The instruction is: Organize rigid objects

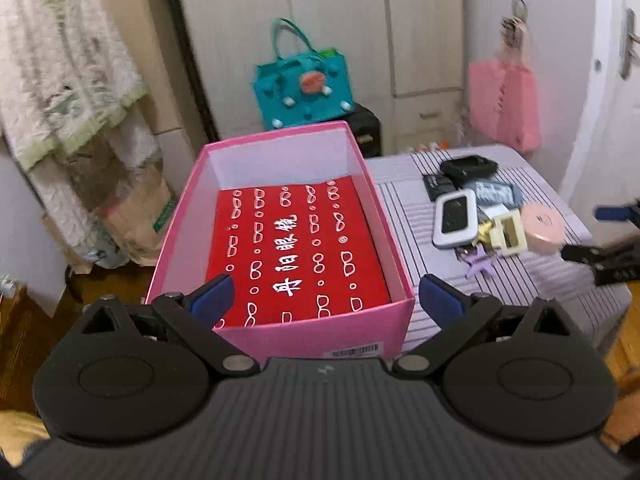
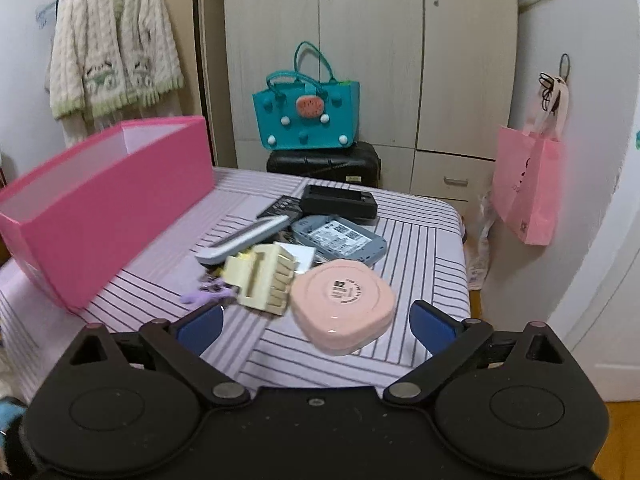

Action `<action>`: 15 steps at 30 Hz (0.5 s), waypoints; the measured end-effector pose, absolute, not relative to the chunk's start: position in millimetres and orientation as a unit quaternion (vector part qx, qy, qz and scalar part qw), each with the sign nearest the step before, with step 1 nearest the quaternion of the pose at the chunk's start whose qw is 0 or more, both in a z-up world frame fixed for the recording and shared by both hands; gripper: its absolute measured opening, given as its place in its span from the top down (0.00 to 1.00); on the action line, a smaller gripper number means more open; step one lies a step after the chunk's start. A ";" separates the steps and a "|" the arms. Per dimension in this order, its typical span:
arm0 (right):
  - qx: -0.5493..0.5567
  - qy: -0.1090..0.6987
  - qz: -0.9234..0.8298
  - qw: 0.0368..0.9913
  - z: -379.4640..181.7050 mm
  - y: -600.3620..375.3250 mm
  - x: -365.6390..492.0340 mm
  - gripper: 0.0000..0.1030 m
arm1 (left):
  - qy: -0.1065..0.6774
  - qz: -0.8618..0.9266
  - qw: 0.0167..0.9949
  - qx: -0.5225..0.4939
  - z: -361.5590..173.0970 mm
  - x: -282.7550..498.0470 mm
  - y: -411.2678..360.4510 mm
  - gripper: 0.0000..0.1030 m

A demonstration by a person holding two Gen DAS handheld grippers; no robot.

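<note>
Pink compact (image 2: 343, 306) lies just ahead of the right gripper (image 2: 316, 326) — jaws apart to straddle it — while the left gripper (image 1: 326, 300), also spread, hovers empty over the pink box (image 1: 316, 342).

White Chinese characters reading 丹阳眼镜, among rows of white spectacle outlines, stood on the red sheet (image 1: 298, 252) lying inside the pink cardboard box (image 1: 394, 248); its barcode label (image 1: 356, 351) was illegible.

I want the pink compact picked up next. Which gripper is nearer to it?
Right. The right gripper hangs just short of the pink compact, jaws wide apart. The left gripper is off to its left, over the pink box.
</note>
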State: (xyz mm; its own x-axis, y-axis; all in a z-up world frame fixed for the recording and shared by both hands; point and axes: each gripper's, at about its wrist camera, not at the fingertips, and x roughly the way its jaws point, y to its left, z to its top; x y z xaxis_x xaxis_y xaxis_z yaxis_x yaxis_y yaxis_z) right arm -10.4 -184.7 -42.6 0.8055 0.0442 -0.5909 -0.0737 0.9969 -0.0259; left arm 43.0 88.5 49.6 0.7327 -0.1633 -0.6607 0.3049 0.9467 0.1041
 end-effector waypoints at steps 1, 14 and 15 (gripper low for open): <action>-0.028 0.315 0.030 0.948 -45.6 -186.7 -6.5 0.02 | 0.354 -0.138 0.920 0.097 51.3 50.4 93.2 0.04; 0.008 0.366 0.033 0.930 -76.0 -206.2 55.1 0.02 | 0.377 -0.056 0.919 0.106 63.4 157.9 154.9 0.17; 0.010 0.370 0.029 0.928 -77.9 -206.6 59.1 0.02 | 0.379 -0.045 0.918 0.107 61.2 170.0 161.3 0.17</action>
